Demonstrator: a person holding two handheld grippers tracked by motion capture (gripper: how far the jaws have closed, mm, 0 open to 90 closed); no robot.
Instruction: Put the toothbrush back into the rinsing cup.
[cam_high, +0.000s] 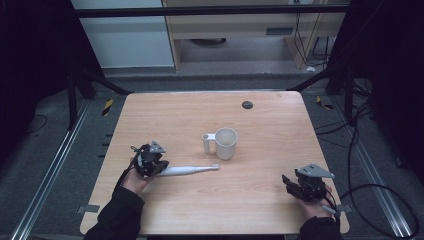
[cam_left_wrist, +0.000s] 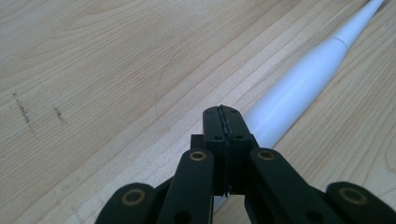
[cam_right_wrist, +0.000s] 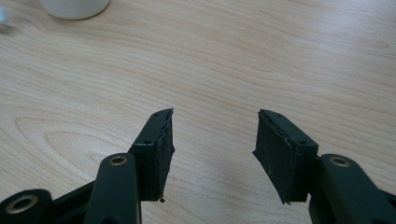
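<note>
A white mug (cam_high: 226, 143) stands near the middle of the table (cam_high: 260, 200), its handle turned toward the left gripper's side; a small white piece (cam_high: 205, 136) sits at the outer end of that handle. In the right gripper view the mug's base (cam_right_wrist: 74, 8) shows ahead of the jaws and to their left, well apart from them. A dark round spot (cam_high: 247, 104) lies on the far part of the tabletop.

A white toothbrush (cam_high: 190, 170) lies flat between the left gripper (cam_high: 159, 169) and the mug, head toward the mug. In the left gripper view the jaws are pressed together with nothing between them, and the toothbrush handle (cam_left_wrist: 299, 88) runs out from just beyond and beside their tips, up to the right; whether the tips touch it cannot be told.

The right gripper (cam_right_wrist: 212, 140) has its jaws spread wide over bare wood, holding nothing, the toothbrush well off to its left.

The tabletop is pale wood with visible grain. Around it are grey floor, dark frame bars, cables (cam_high: 360, 150) to the right, and a light cabinet (cam_high: 240, 30) beyond.
</note>
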